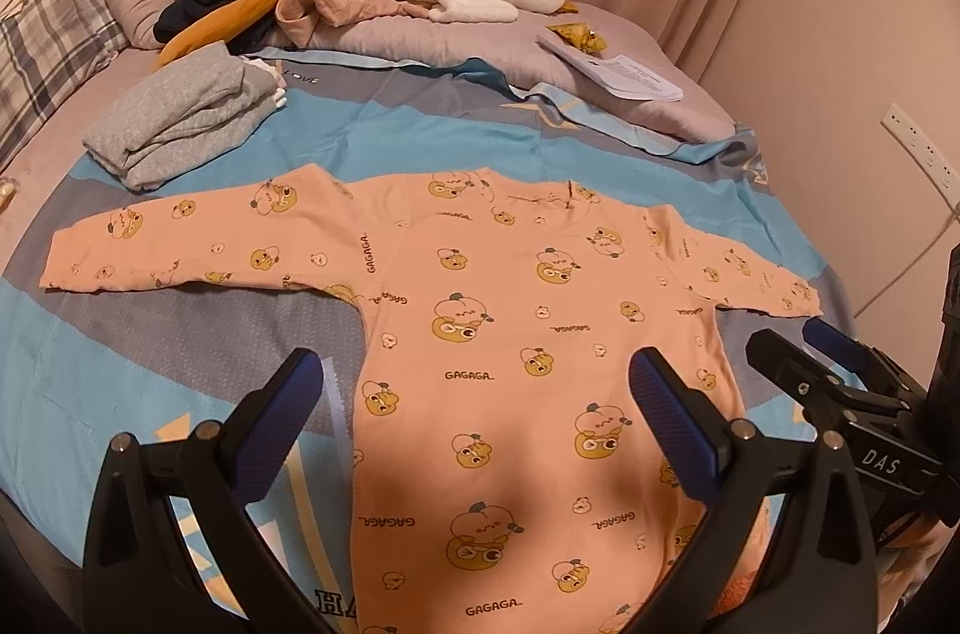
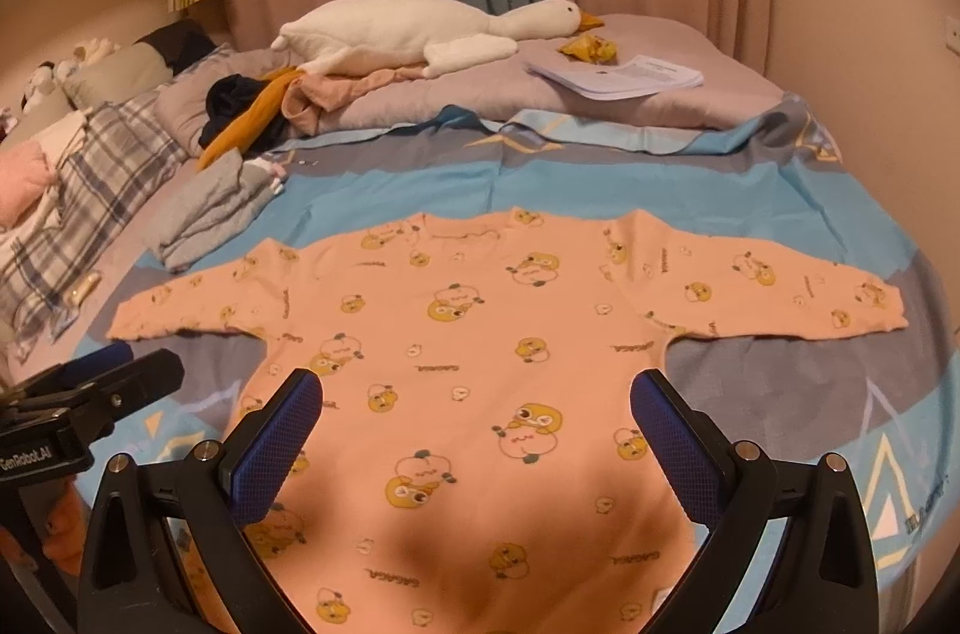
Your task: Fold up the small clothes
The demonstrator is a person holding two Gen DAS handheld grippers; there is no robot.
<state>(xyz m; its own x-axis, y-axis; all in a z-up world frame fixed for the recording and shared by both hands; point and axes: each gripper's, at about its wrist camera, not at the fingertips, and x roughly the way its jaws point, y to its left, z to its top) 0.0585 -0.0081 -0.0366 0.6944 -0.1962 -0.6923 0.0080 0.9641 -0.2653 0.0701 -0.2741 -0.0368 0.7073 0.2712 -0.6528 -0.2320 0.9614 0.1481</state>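
Left wrist view: folded grey clothes [image 1: 180,130] are seen at the far left of the bed [image 1: 420,136]. The pink printed top [image 1: 510,334] is spread flat at the centre, sleeves outstretched. The left gripper [image 1: 474,394] is held wide above it; the right gripper [image 2: 477,409] is likewise spread wide, empty.
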